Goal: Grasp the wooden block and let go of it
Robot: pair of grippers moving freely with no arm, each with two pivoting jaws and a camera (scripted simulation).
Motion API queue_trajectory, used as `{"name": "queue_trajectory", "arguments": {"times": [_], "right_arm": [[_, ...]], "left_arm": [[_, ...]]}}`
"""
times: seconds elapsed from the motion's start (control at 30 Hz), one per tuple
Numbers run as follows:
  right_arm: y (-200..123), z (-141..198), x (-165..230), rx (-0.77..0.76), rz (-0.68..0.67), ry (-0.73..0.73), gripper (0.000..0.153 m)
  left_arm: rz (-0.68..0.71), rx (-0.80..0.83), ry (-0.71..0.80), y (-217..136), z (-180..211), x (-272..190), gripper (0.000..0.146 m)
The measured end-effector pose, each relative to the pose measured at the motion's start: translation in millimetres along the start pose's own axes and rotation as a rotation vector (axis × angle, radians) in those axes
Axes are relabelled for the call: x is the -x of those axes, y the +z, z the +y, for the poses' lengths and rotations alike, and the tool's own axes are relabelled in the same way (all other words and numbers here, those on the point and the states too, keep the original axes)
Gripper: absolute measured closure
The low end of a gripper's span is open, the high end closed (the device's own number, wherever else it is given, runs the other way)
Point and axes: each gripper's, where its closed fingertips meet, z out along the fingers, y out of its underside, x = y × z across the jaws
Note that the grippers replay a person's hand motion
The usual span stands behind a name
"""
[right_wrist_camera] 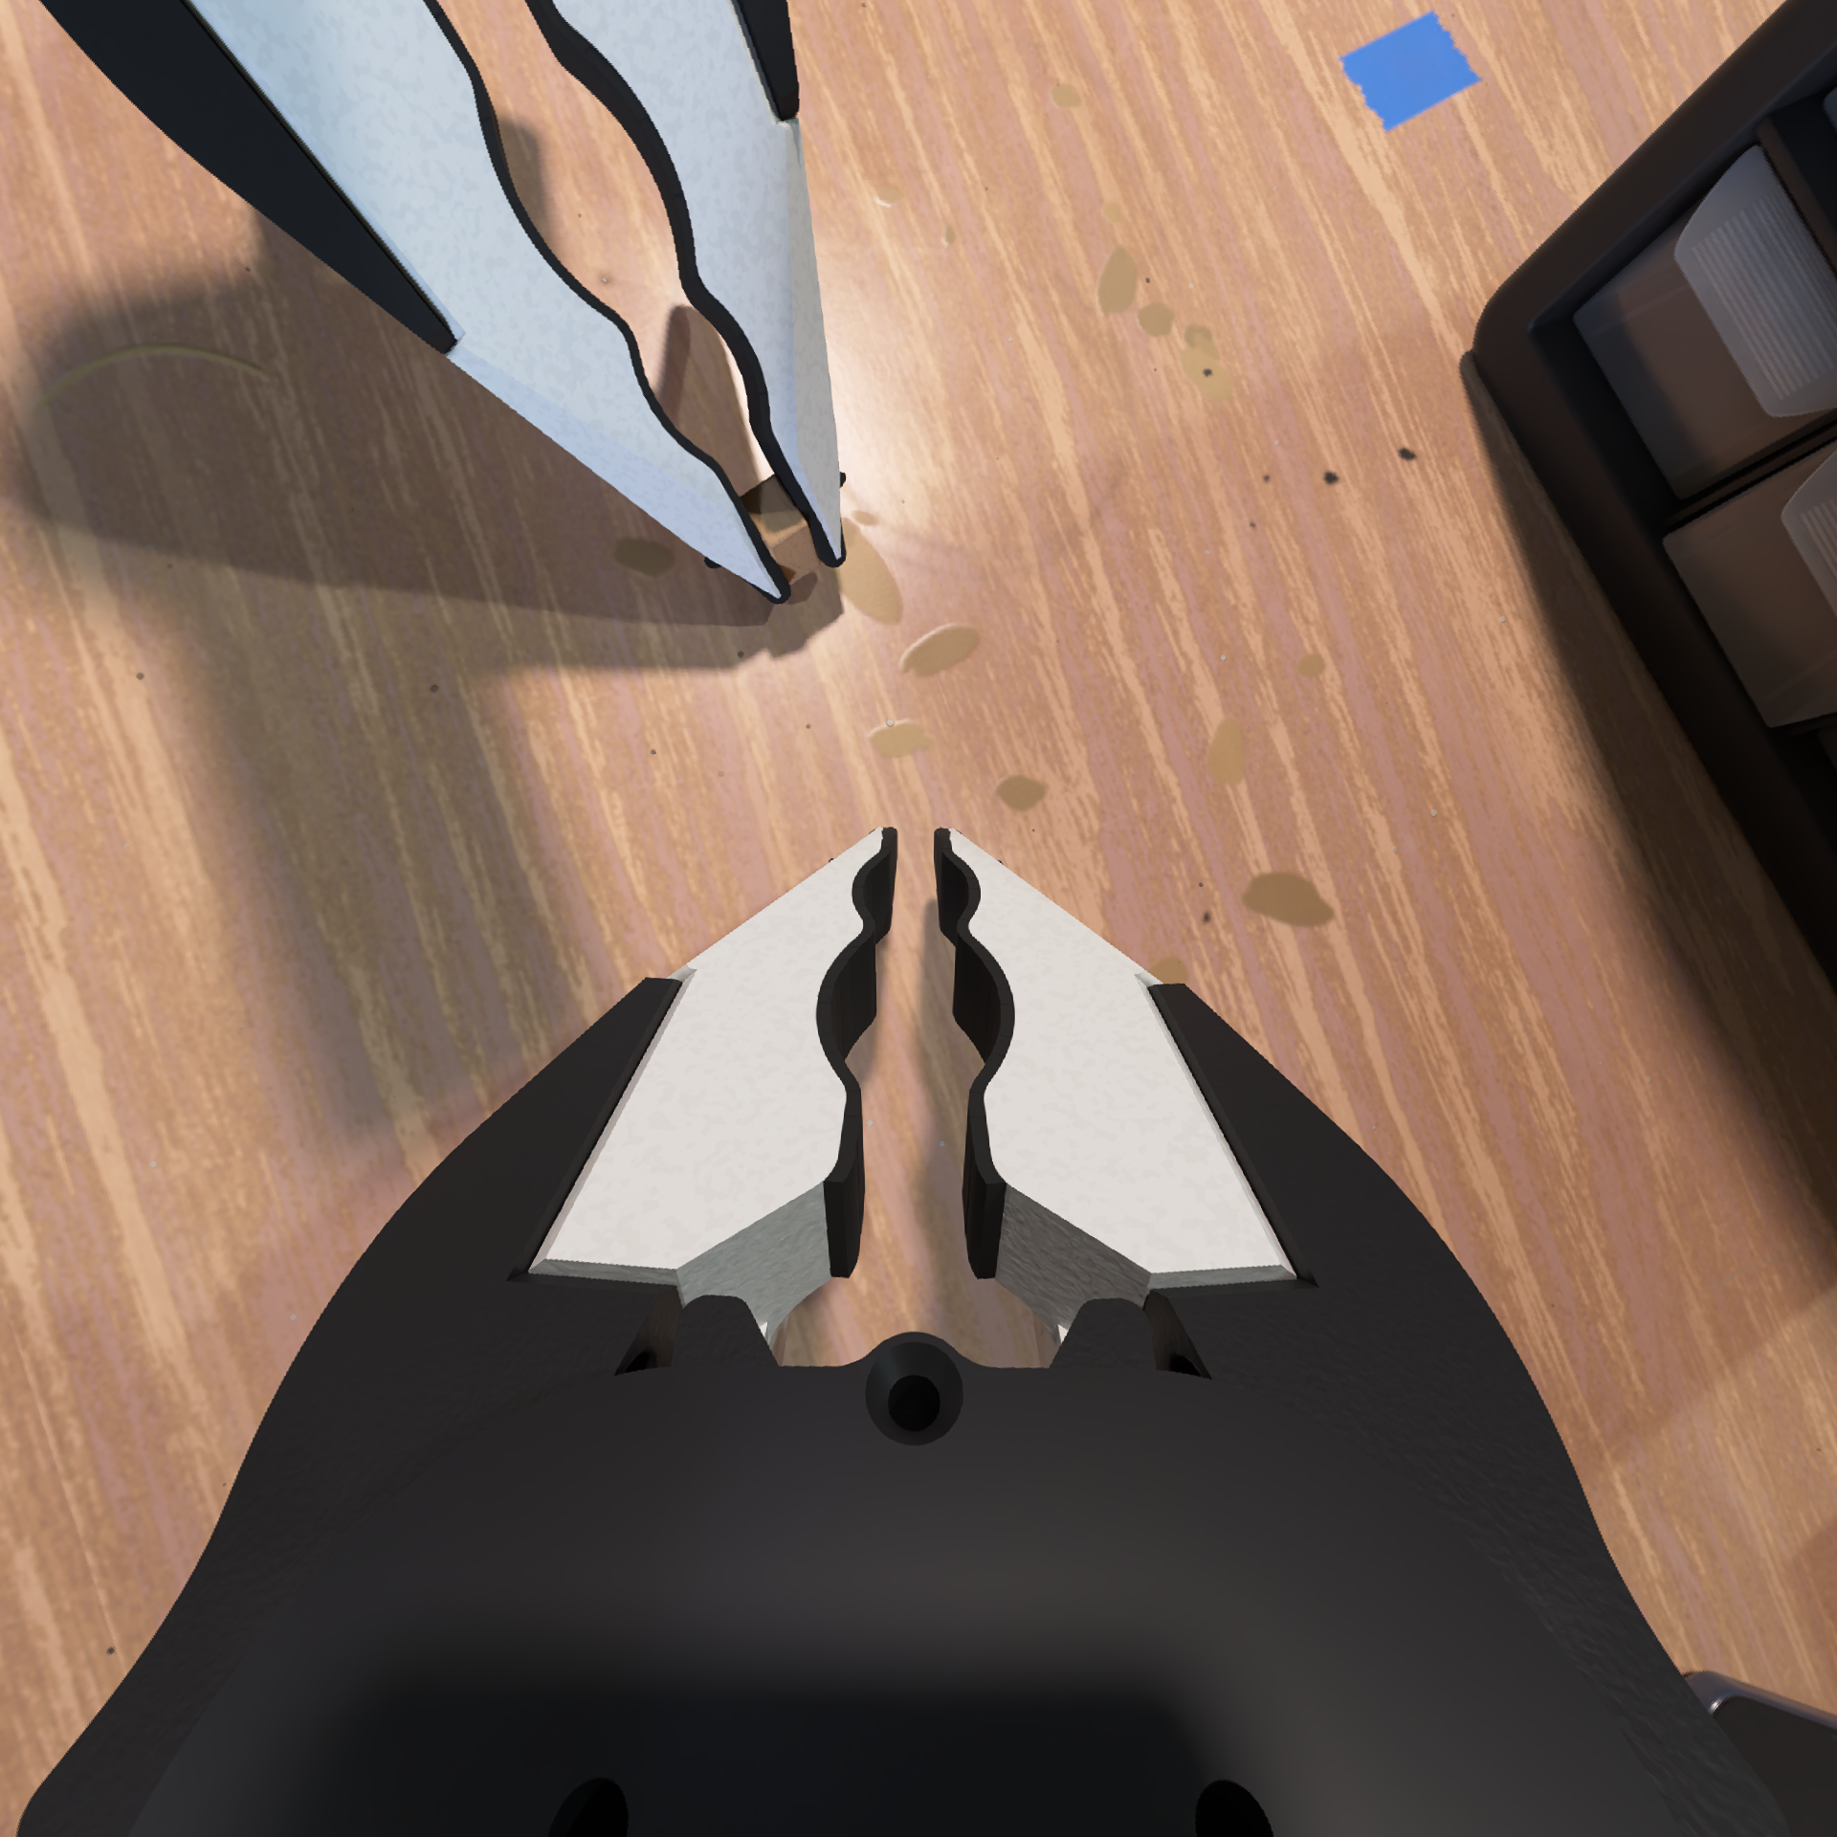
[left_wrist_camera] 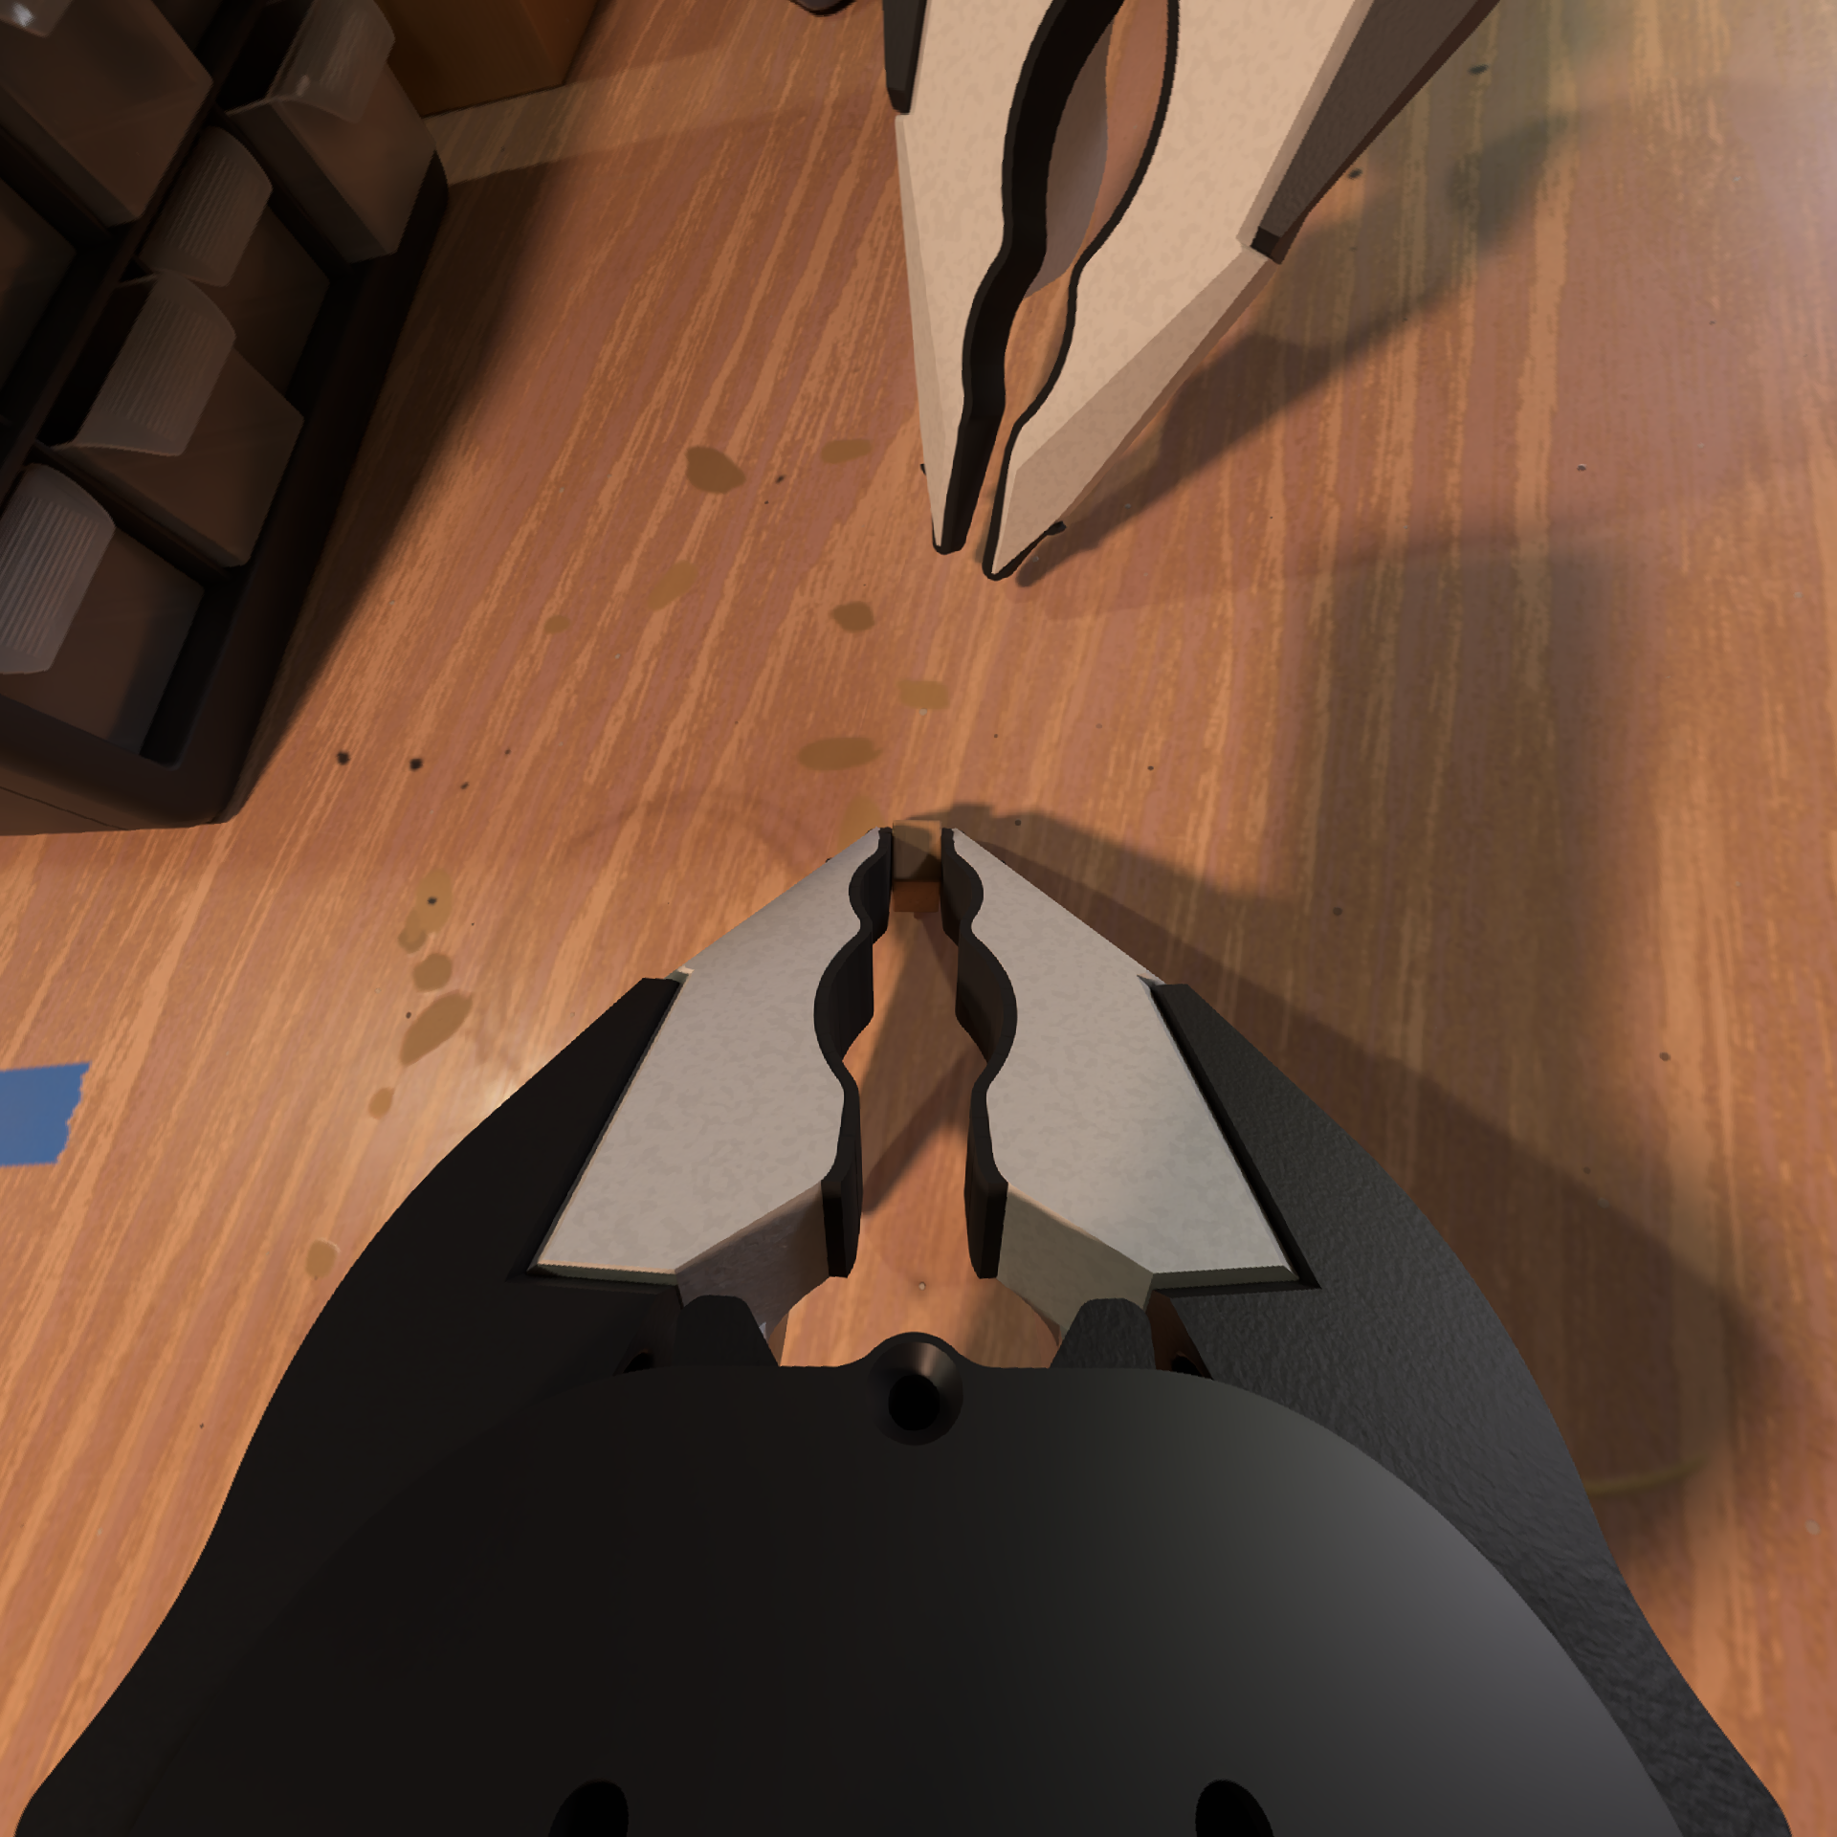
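My left gripper [left_wrist_camera: 916, 845] is shut on a small wooden block [left_wrist_camera: 916, 841], pinched between its fingertips just above the wooden table [left_wrist_camera: 1292, 795]. The block is mostly hidden by the fingers. In the right wrist view the left gripper [right_wrist_camera: 805, 577] reaches in from the upper left with the block [right_wrist_camera: 763, 502] showing between its tips. My right gripper [right_wrist_camera: 915, 845] is shut with only a thin slit between the pads and nothing in it. It faces the left gripper from the far side [left_wrist_camera: 976, 557], a short way from the block.
A dark organiser tray [left_wrist_camera: 298, 557] with several compartments of packets stands at the left, and at the right in the right wrist view [right_wrist_camera: 1521, 417]. A blue tape patch [left_wrist_camera: 40, 1113] [right_wrist_camera: 1410, 70] and brown stains [left_wrist_camera: 840, 752] mark the table.
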Motion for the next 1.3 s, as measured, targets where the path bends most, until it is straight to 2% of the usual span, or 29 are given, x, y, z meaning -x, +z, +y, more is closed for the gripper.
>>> {"name": "queue_trajectory", "arguments": {"times": [0.33,1.3], "right_arm": [[1.6,-12.0,-1.7,-0.039,0.006,0.005,0.145],[-3.5,-21.2,1.7,-0.069,-0.005,0.005,0.145]], "left_arm": [[0.043,-0.034,-0.050,0.3,-2.5,-1.9,0.138],[0.038,-0.035,-0.042,0.3,-2.8,-2.1,0.138]]}}
